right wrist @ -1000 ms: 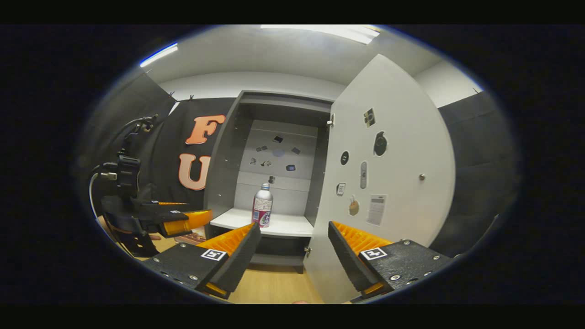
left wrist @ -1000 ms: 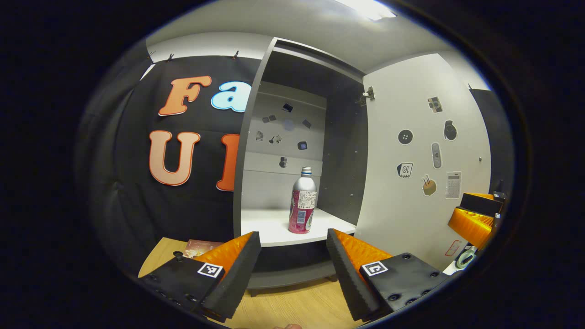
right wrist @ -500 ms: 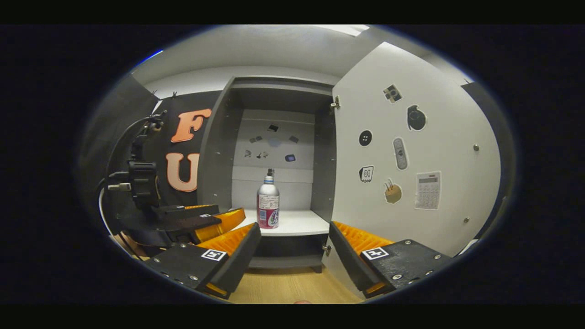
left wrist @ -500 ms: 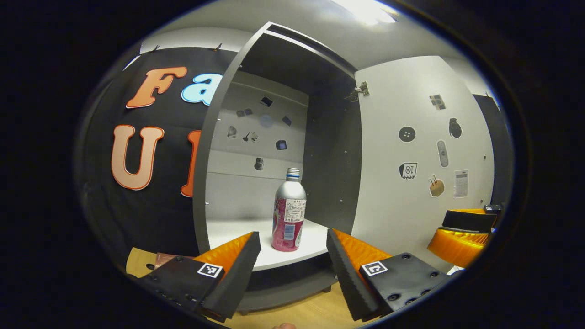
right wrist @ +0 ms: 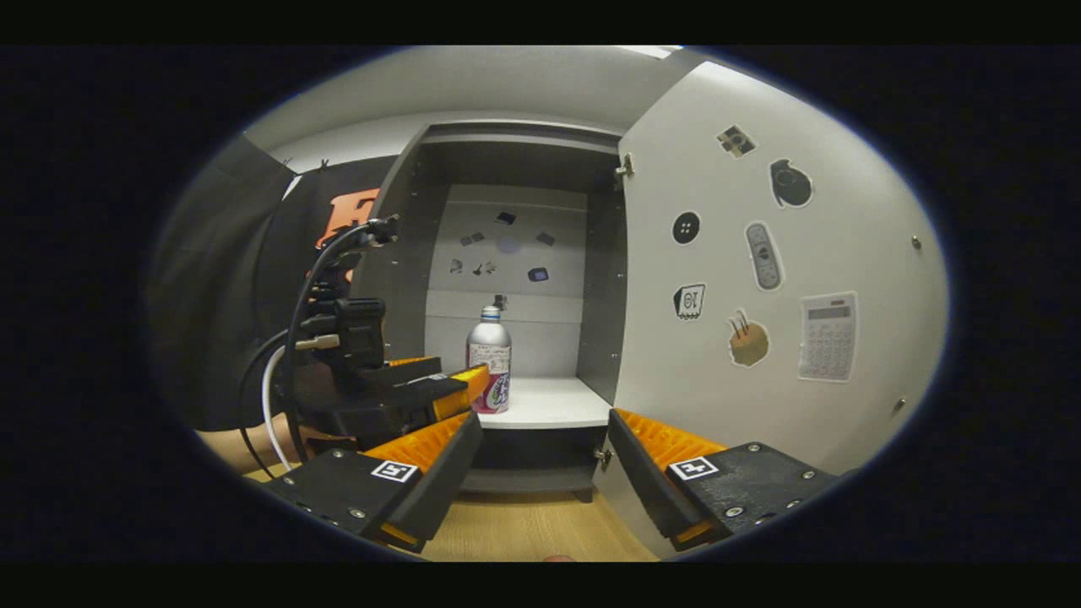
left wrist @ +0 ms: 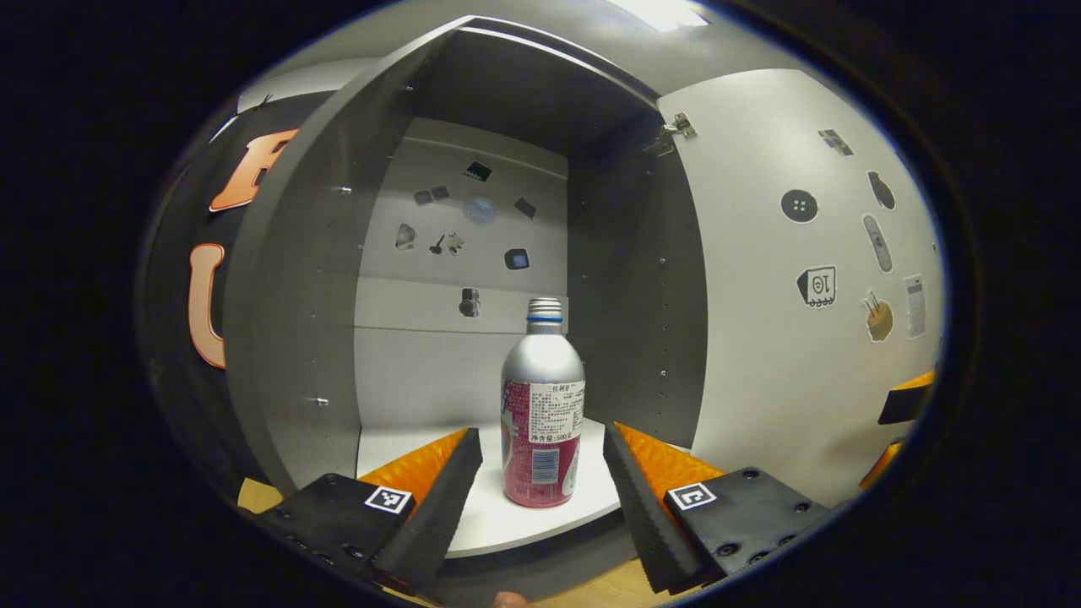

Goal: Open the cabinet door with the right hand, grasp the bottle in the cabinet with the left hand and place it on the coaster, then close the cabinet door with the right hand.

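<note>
Bottle (left wrist: 542,414) first — it stands straight up on the white shelf (left wrist: 397,443) inside the cabinet (left wrist: 296,279), near the front edge; it is silver on top with a pink band and a white label low down, and it has a small cap; in the left gripper view, going from left to right, you see the grey side wall of the cabinet, then the back wall with little stickers (left wrist: 469,219) on it, then the bottle, then the dark right wall, then the open cabinet door (left wrist: 785,355), which is white and has more stickers on its inside; the left gripper (left wrist: 540,473) is right in front of the shelf with its two fingers wide apart, one on each side of the bottle, and they are not touching it; in the right gripper view the left gripper (right wrist: 456,397) shows on the left with its cables, its tips close beside the bottle (right wrist: 489,363); next comes the cabinet (right wrist: 405,253) with its shelf (right wrist: 553,405), and then the door (right wrist: 785,253) swung out to the right; the right gripper (right wrist: 545,460) hangs farther back over the wooden table (right wrist: 524,528) — its fingers are spread apart and hold nothing.
</note>
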`<action>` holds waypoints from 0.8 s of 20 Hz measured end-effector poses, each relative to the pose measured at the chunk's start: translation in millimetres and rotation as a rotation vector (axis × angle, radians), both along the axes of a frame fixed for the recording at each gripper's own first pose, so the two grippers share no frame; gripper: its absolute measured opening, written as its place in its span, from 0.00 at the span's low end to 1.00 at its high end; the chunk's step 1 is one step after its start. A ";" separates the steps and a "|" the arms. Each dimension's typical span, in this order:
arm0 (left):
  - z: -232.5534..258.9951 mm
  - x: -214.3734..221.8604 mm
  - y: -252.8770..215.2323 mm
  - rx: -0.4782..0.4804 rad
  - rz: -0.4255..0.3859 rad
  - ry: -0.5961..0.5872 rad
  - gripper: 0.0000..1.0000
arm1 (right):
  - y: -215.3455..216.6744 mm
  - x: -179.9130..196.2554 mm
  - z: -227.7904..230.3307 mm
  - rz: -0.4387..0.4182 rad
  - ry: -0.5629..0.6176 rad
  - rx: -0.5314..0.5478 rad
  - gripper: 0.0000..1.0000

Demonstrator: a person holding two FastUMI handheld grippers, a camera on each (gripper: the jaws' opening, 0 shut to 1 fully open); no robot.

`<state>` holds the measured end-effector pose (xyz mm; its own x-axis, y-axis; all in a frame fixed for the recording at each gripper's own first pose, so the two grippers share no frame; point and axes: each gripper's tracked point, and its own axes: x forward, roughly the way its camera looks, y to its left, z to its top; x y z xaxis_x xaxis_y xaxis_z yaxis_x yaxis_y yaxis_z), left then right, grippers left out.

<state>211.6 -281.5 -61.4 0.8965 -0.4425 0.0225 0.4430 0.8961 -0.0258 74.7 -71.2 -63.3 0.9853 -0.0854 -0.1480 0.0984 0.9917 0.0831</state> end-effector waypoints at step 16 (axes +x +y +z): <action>-7.2 53.1 -20.5 0.057 0.004 0.012 0.86 | -11.4 1.6 -2.2 -0.025 -0.007 -0.049 0.93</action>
